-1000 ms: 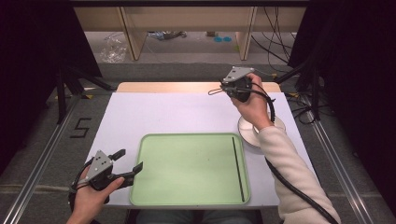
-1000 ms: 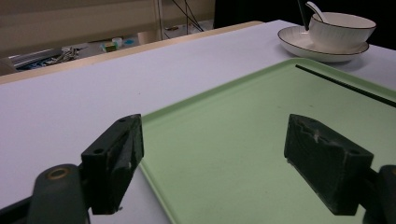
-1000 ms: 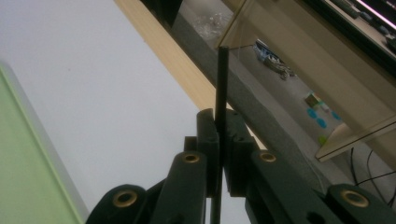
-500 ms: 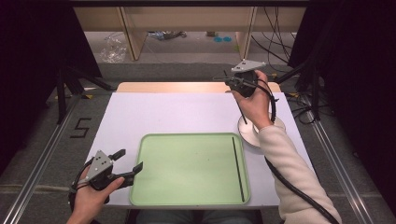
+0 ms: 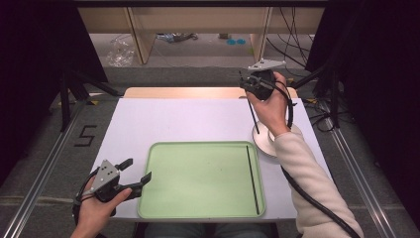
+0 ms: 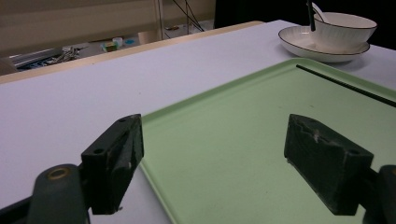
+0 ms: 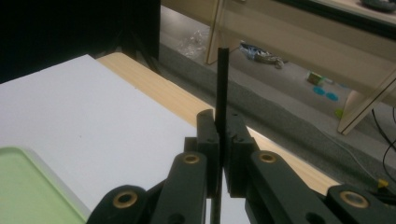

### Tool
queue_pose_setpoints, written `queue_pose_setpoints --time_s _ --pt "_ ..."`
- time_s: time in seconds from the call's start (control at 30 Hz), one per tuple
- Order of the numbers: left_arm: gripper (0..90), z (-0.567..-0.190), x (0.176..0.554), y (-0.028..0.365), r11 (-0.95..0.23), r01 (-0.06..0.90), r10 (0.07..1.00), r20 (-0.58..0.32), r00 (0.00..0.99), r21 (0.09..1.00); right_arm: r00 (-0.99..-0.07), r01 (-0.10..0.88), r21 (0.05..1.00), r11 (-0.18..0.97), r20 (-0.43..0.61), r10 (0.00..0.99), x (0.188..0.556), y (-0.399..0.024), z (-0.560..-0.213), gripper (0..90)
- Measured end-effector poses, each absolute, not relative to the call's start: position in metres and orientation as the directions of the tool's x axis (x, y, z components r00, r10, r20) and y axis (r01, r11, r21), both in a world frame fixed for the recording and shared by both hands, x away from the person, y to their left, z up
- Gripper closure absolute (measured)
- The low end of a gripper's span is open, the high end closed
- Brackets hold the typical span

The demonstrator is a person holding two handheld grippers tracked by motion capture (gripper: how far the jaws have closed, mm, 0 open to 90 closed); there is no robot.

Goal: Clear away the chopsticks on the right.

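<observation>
Green tray [image 5: 198, 178] lies on the white table [image 5: 173, 119], and the left gripper [image 5: 132, 174] hovers at its left edge, jaws wide apart and empty. Right gripper [image 5: 246, 85] is lifted over the bowl [image 5: 262, 140], jaws clamped on a thin black chopstick [image 7: 222, 93]; its twin [image 5: 252, 178] lies along the tray's right side.

"5" on the floor [image 5: 85, 135]

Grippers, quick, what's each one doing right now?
Left gripper: open, empty, by the green tray.
Right gripper: shut on a black chopstick.
</observation>
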State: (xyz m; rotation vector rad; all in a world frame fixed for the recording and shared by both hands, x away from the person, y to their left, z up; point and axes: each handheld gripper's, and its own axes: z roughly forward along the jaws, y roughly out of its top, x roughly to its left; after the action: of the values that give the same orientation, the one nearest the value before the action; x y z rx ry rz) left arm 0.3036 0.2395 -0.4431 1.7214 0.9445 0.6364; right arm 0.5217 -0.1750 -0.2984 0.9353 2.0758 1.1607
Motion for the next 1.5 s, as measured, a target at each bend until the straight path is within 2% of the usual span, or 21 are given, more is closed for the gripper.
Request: queue_pose_setpoints --time_s 0.17,0.33,0.37,0.53,0.6,0.9,0.97,1.13,1.2,1.33,1.37,1.47,1.5 --pt "19.8 -0.443 0.304 0.240 -0.164 0.291 0.834 -0.025 0.551 0.943 -0.585 0.326 0.875 0.358 -0.110 0.803 0.521 -0.175 -0.298 88.1" --pt "19.8 -0.443 0.303 0.240 -0.164 0.290 0.834 -0.025 0.551 0.943 -0.562 0.403 0.856 0.324 -0.048 0.826 0.520 -0.172 -0.298 88.1" --pt "19.8 -0.443 0.303 0.240 -0.164 0.291 0.834 -0.025 0.551 0.943 -0.543 0.460 0.835 0.303 -0.005 0.839 0.520 -0.171 -0.301 88.0" --pt "19.8 -0.443 0.304 0.240 -0.163 0.290 0.834 -0.025 0.551 0.943 -0.506 0.530 0.803 0.272 0.042 0.862 0.519 -0.170 -0.304 88.0" --pt "19.8 -0.443 0.304 0.240 -0.168 0.288 0.832 -0.022 0.554 0.943 -0.467 0.598 0.763 0.245 0.083 0.880 0.518 -0.170 -0.307 88.0" --pt "19.8 -0.443 0.303 0.239 -0.164 0.290 0.834 -0.024 0.551 0.943 -0.389 0.718 0.663 0.213 0.128 0.912 0.517 -0.174 -0.325 88.0" --pt "19.8 -0.443 0.303 0.240 -0.166 0.291 0.834 -0.023 0.551 0.942 -0.368 0.747 0.639 0.184 0.165 0.915 0.518 -0.175 -0.331 88.0" --pt "19.8 -0.443 0.303 0.239 -0.168 0.292 0.835 -0.022 0.551 0.942 -0.310 0.826 0.544 0.150 0.215 0.926 0.516 -0.173 -0.342 88.0" --pt "19.8 -0.443 0.303 0.239 -0.165 0.291 0.834 -0.024 0.552 0.942 -0.253 0.869 0.483 0.105 0.252 0.934 0.515 -0.170 -0.347 88.0" --pt "19.8 -0.443 0.304 0.239 -0.165 0.291 0.833 -0.024 0.552 0.942 -0.251 0.878 0.464 0.115 0.242 0.937 0.516 -0.171 -0.357 88.0" --pt "19.8 -0.443 0.304 0.239 -0.166 0.292 0.833 -0.025 0.552 0.942 -0.211 0.899 0.431 0.080 0.264 0.941 0.515 -0.169 -0.359 88.0" --pt "19.8 -0.443 0.304 0.239 -0.166 0.292 0.833 -0.024 0.552 0.942 -0.200 0.908 0.410 0.081 0.255 0.946 0.516 -0.170 -0.369 87.9" --pt "19.8 -0.443 0.304 0.239 -0.166 0.292 0.833 -0.025 0.552 0.942 -0.163 0.926 0.375 0.053 0.267 0.950 0.515 -0.168 -0.371 88.0"
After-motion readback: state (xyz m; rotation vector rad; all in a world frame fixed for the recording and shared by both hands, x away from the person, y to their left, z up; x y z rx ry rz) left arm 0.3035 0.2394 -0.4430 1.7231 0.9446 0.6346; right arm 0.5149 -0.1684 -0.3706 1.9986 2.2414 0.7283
